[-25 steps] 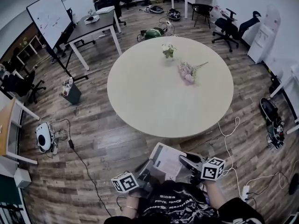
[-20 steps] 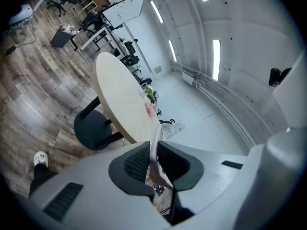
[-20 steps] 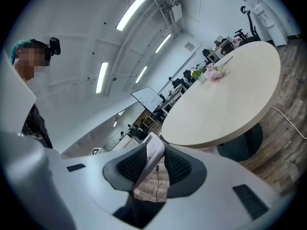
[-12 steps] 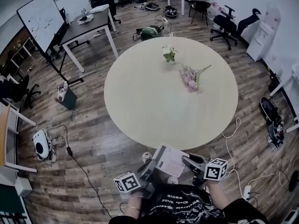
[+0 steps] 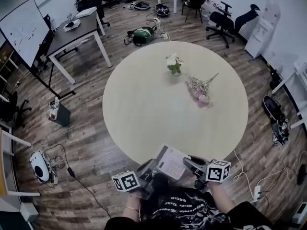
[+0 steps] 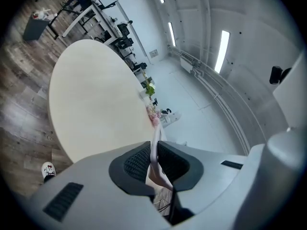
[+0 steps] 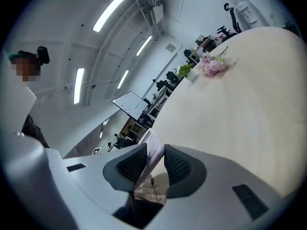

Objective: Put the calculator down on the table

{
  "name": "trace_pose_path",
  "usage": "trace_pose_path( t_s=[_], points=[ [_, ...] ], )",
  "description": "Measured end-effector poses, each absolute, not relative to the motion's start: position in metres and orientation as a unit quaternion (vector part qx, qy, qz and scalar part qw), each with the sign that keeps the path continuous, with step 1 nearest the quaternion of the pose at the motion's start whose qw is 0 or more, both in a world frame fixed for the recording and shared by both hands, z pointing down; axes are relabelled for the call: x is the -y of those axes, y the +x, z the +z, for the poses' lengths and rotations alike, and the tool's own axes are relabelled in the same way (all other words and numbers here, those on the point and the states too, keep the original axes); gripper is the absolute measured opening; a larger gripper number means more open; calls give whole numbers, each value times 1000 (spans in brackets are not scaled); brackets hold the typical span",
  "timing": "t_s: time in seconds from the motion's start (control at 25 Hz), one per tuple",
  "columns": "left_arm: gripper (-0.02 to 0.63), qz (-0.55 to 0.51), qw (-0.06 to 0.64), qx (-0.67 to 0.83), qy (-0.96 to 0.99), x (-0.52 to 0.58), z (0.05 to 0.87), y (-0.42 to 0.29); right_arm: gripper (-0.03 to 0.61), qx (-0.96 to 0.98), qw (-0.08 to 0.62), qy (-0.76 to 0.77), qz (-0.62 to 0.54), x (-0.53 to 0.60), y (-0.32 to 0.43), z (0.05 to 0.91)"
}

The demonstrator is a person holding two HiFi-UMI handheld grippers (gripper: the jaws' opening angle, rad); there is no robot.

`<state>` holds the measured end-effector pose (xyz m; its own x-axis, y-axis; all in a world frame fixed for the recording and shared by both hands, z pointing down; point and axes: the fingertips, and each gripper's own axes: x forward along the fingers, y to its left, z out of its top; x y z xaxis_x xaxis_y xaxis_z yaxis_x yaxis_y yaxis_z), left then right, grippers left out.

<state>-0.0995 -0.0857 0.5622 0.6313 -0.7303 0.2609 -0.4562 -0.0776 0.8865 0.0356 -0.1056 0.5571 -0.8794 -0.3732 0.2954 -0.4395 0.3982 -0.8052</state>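
Observation:
The calculator (image 5: pixel 171 161), a flat pale slab with rows of keys, hangs at the near edge of the round beige table (image 5: pixel 144 109), held between both grippers. My left gripper (image 5: pixel 150 167) is shut on its left edge, and in the left gripper view the dark pads (image 6: pixel 136 162) pinch the thin edge of the calculator (image 6: pixel 154 150). My right gripper (image 5: pixel 191 165) is shut on its right edge; in the right gripper view the calculator (image 7: pixel 154 153) stands edge-on between the pads (image 7: pixel 178 166), with the table (image 7: pixel 240 109) spreading beyond.
On the far half of the table stand a small vase of white flowers (image 5: pixel 173 63) and a pink bouquet (image 5: pixel 200 91). Around it are a dark desk (image 5: pixel 72 30), a whiteboard (image 5: pixel 21 30), office chairs (image 5: pixel 220 20), a green bag (image 5: pixel 143 35) and floor cables (image 5: pixel 242 174).
Both grippers have carried the calculator forward to the table's near edge. The table now sits closer and lower in the head view.

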Motion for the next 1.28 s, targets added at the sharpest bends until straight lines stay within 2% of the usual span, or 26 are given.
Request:
trace_pose_path(
  t_s=[0.32, 0.96, 1.28],
  points=[
    [60, -104, 571, 399, 710, 138, 576, -154, 121, 821, 35, 268, 503, 148, -19, 568],
    [69, -87, 538, 446, 710, 250, 558, -198, 126, 848, 35, 244, 469, 257, -61, 553],
    [77, -83, 539, 478, 689, 322, 566, -213, 132, 857, 60, 244, 449, 333, -75, 557]
  ],
)
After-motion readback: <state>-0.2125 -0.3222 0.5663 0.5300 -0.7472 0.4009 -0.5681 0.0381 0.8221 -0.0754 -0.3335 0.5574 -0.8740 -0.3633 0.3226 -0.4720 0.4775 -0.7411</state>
